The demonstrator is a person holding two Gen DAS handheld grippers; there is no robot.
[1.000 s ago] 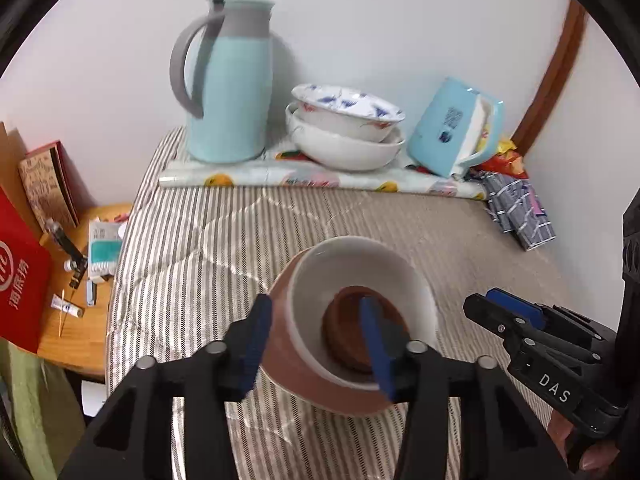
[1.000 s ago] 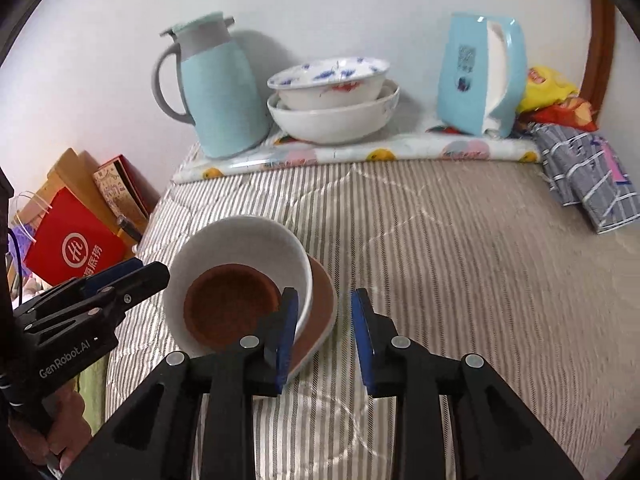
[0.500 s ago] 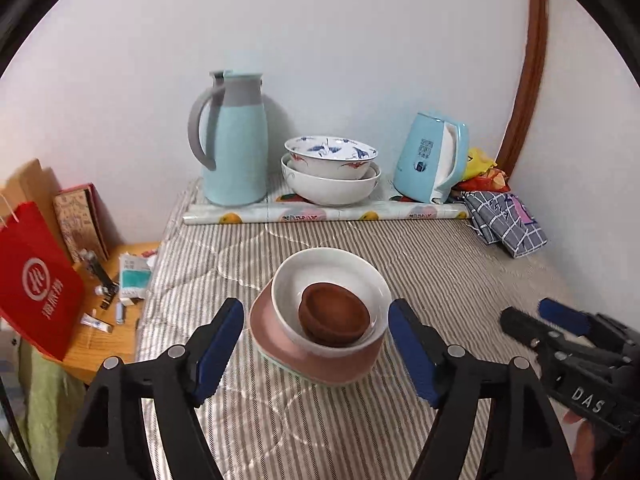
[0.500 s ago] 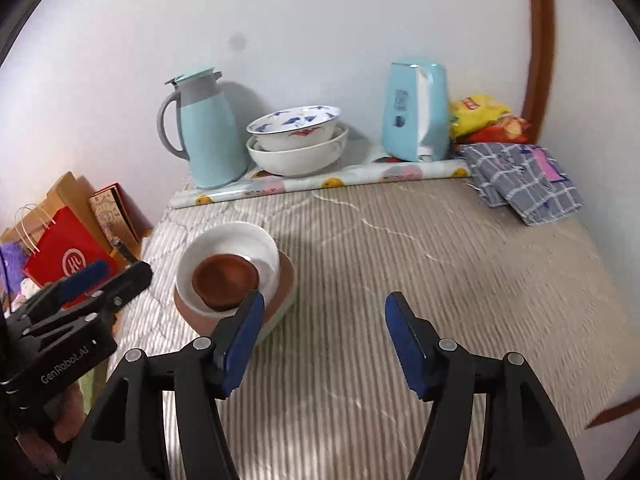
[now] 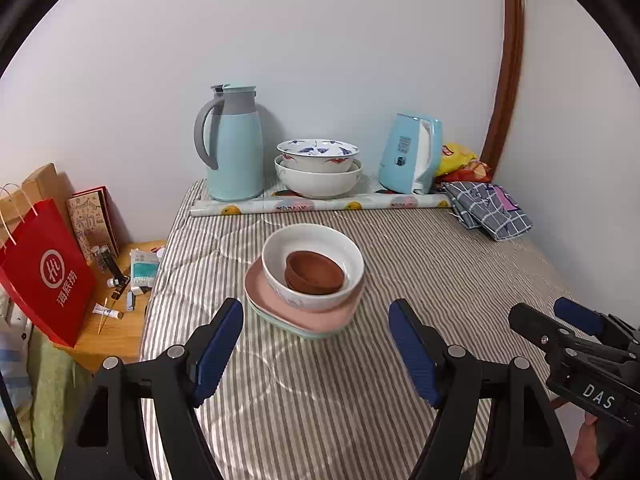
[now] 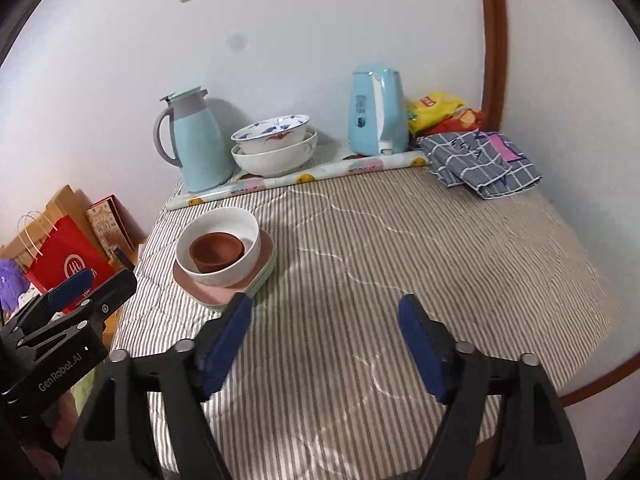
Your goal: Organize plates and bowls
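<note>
On the striped table, a brown bowl [image 5: 314,272] sits inside a white bowl [image 5: 272,276]. Both rest on a pink plate [image 5: 332,314] stacked on a pale green one. My left gripper [image 5: 315,320] hangs in front of the stack, clear of it, its jaws opening with nothing between them. The right gripper [image 6: 325,308] is to the right of the white bowl [image 6: 236,268] over bare cloth, its jaws also opening and empty. At the back, a blue-patterned bowl [image 5: 318,154] is nested in a larger white bowl [image 5: 316,184].
A pale blue jug [image 5: 234,148] and kettle [image 5: 410,156] stand by the wall behind a rolled mat [image 5: 320,203]. Folded checked cloth [image 5: 488,210] and snack bags [image 5: 460,160] fill the back right. On the left are a red paper bag [image 5: 48,272] and a low wooden table [image 5: 116,320].
Both grippers have drawn back and upward from the stack. Their jaws have widened: the left let go of the white bowl's rim and the right came away from the plate's edge.
</note>
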